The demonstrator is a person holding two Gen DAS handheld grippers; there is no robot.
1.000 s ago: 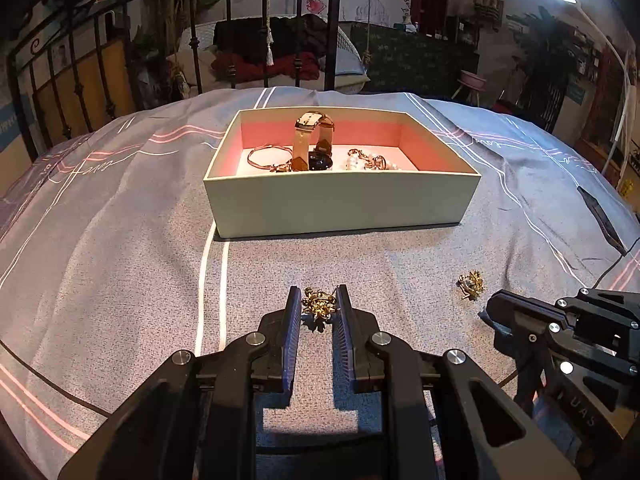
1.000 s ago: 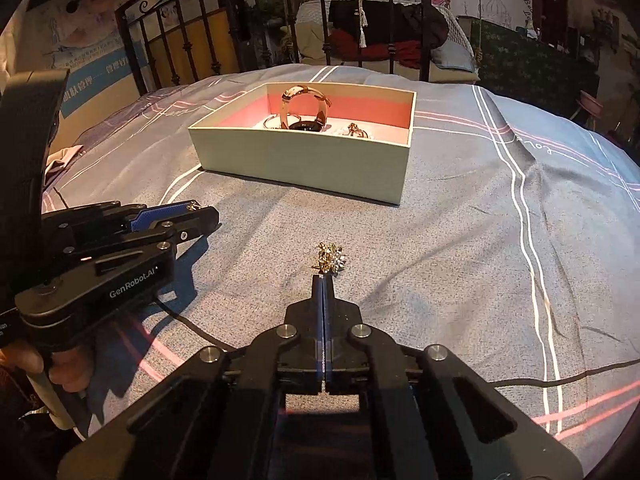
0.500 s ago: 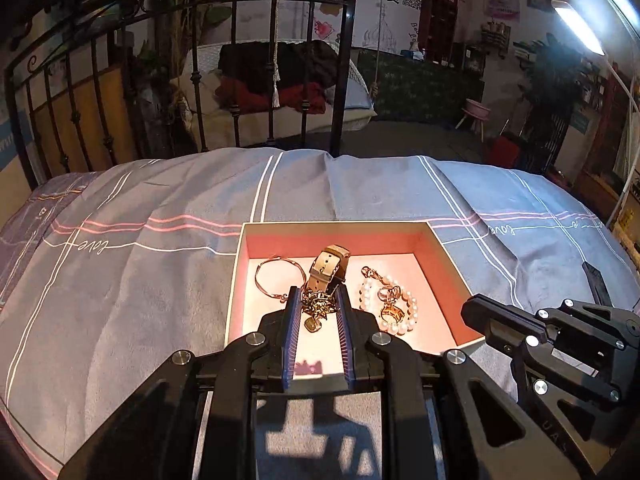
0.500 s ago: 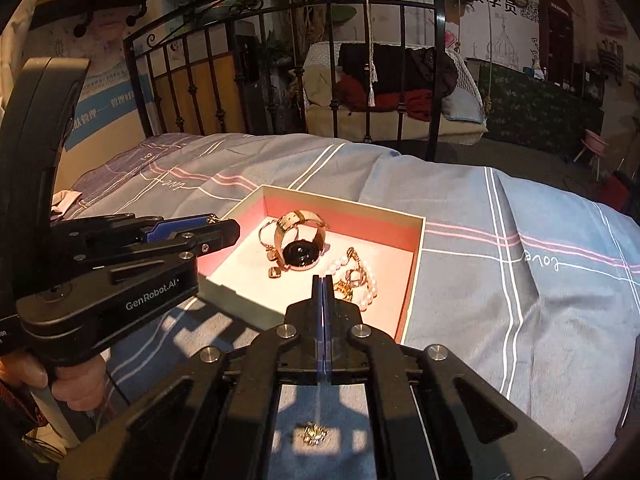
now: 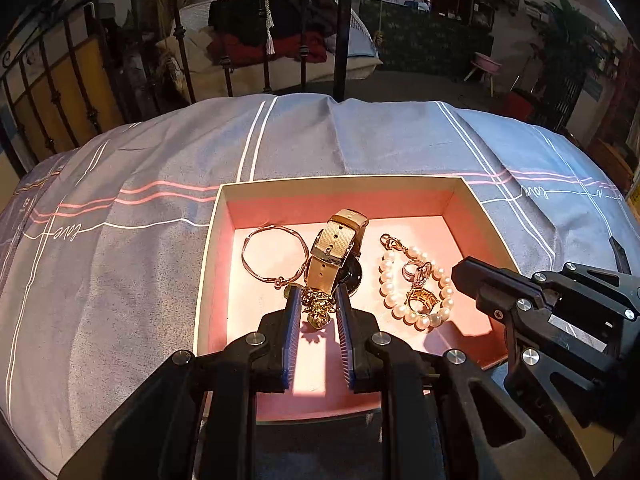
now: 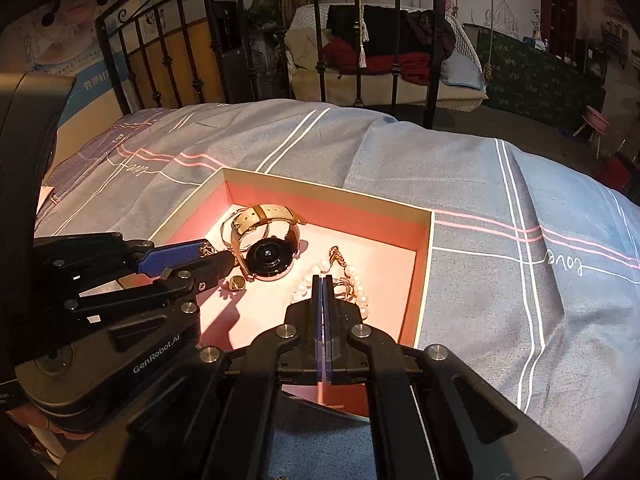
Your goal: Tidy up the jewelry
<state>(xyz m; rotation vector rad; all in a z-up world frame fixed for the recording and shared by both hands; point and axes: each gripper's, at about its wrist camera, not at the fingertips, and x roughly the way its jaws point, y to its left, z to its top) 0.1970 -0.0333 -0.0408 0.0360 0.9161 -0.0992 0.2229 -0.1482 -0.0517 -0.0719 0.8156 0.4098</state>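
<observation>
An open cream box with a pink inside [image 5: 464, 204] [image 6: 424, 280] lies on the bed. It holds a thin bangle [image 5: 272, 254], a beige-strap watch [image 5: 336, 244] [image 6: 270, 254] and a pearl bracelet with gold rings [image 5: 416, 288] [image 6: 360, 294]. My left gripper [image 5: 318, 300] [image 6: 224, 258] is shut on a small gold ornament [image 5: 318, 308] and holds it above the box floor, just in front of the watch. My right gripper [image 6: 322, 280] [image 5: 464, 276] is shut and empty, over the box's near right side by the pearls.
The box sits on a grey-blue bedsheet with white and pink stripes [image 5: 120, 264]. A black iron bed rail [image 5: 344, 28] stands behind it, with a second bed and clothes beyond.
Both grippers have risen from the sheet and moved forward over the box. The left one has carried the gold ornament along. The second gold piece on the sheet is out of view.
</observation>
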